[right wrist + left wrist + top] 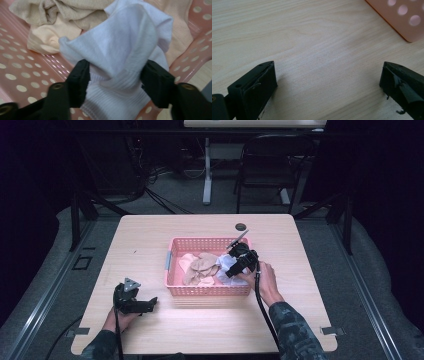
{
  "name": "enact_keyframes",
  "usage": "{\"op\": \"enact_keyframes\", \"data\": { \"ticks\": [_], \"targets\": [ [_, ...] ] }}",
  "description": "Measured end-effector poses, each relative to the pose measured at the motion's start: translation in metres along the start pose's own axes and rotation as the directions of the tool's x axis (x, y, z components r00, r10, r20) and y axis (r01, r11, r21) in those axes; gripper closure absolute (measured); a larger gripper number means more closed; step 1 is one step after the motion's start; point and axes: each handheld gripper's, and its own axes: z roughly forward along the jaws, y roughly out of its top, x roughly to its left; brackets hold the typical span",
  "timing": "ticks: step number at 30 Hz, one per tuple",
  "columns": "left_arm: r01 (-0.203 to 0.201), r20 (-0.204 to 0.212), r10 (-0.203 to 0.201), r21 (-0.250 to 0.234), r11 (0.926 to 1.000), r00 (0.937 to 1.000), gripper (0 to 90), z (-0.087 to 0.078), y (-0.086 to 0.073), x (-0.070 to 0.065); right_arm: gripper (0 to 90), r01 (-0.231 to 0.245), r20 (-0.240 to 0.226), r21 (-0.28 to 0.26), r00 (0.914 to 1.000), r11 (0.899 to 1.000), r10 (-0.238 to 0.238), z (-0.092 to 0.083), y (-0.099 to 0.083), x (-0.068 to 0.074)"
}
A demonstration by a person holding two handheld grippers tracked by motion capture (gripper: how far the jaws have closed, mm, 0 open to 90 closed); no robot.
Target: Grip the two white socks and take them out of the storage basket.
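A: Table first?

B: Pale wood-grain table (150,240), rounded corners, smooth matte top, with a small dark round hole near its far edge. At the center of the high view sits a pink plastic basket (172,275), rectangular, its walls and floor perforated with round holes.

A: Contents?

B: Soft crumpled socks. A beige knit sock (200,265) is in the middle, a paler cream one (47,37) is at the left of the right gripper view, and a white sock (223,267) is at the right side of the pile.

A: Right gripper?

B: The right gripper (235,269) is tipped down into the basket's right half, with the hand (265,280) behind it. In the right gripper view its black blocky jaws sit either side of the white sock (117,50), pressing the fabric. The sock bunches up between them, a ribbed cuff at lower center and smooth fine knit above. So it's grasping the white sock, which is still low in the basket.

A: Left one?

B: The left gripper (150,304) is in the lower left of the high view, lying on the table, well apart from the basket, held by the left hand (117,317). A grey three-cornered plate is on top. In the left gripper view its jaws are spread wide with bare wood between, nothing held. The black pads (259,92) look scuffed. The basket corner (404,20) is at upper right of that view.
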Motion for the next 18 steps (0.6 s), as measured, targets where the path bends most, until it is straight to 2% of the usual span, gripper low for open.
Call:
{"op": "enact_keyframes", "data": {
  "ticks": [1,2,4,6,7,8,9,12,18],
  "targets": [
    [0.0,0.0,0.0,0.0,1.0,1.0,0.8,0.0,0.0,0.0,47.2,-0.005,0.004,-0.012,1.0,1.0,0.005,0.001,-0.001,0.001],
    [0.0,0.0,0.0,0.0,1.0,1.0,0.8,0.0,0.0,0.0,58.2,0.005,0.008,-0.011,1.0,1.0,-0.005,0.0,-0.002,0.003],
    [0.0,0.0,0.0,0.0,1.0,1.0,0.8,0.0,0.0,0.0,61.3,0.002,0.022,-0.026,0.9997,1.0,-0.002,0.001,-0.003,0.005],
    [0.001,0.0,-0.001,0.0,1.0,1.0,0.8,0.0,0.0,0.0,69.4,0.024,0.033,0.012,0.9992,1.0,-0.025,-0.001,-0.002,0.005],
    [0.0,0.0,0.0,0.0,1.0,1.0,0.8,0.0,0.0,0.0,72.3,-0.004,0.032,-0.025,0.9995,1.0,0.005,0.002,-0.004,0.008],
    [0.0,0.0,0.0,0.0,1.0,1.0,0.8,0.0,0.0,0.0,75.3,0.017,0.038,0.003,0.9991,1.0,-0.018,0.0,-0.003,0.007],
    [0.0,0.0,0.0,0.0,1.0,1.0,0.8,0.0,0.0,0.0,78.1,0.02,0.041,0.001,0.999,1.0,-0.02,-0.001,-0.003,0.007],
    [0.0,0.0,0.0,0.0,1.0,1.0,0.8,0.0,0.0,0.0,81.5,0.025,0.021,-0.016,0.9995,1.0,-0.024,-0.003,-0.004,0.006],
    [0.0,0.0,0.0,0.0,1.0,1.0,0.8,0.0,0.0,0.0,81.9,0.015,-0.009,-0.061,0.9998,0.998,-0.016,-0.014,-0.006,0.003]
  ]
}}
